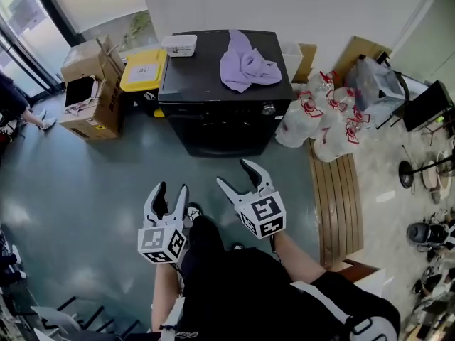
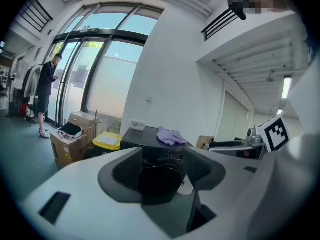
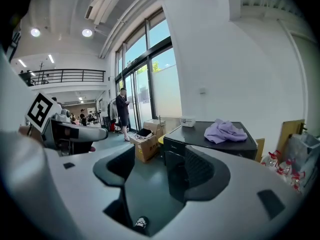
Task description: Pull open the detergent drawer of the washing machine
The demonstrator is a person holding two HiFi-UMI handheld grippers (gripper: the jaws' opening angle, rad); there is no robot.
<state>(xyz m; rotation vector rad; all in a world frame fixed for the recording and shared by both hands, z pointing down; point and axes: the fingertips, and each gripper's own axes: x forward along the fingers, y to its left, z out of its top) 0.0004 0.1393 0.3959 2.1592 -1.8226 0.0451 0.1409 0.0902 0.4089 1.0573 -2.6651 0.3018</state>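
The fingers of the left gripper (image 1: 170, 189) stood apart with nothing between them, and so did those of the right gripper (image 1: 234, 172), which was spread rather wider. Both were held low in front of the person over the bare floor, well apart from the black washing machine (image 1: 224, 84) at twelve o'clock. A purple cloth (image 1: 245, 66) and a small white box (image 1: 179, 45) lay on its top. The detergent drawer was presumably somewhere along the control strip (image 1: 213, 109), shut as far as I could judge, though too small to pick out. To my mind the step in hand was the approach: walk in close, find the drawer's front, then pull straight outward. White bags (image 1: 320, 116) crowded the two o'clock side and a yellow-lidded bin (image 1: 144, 69) the ten o'clock side.
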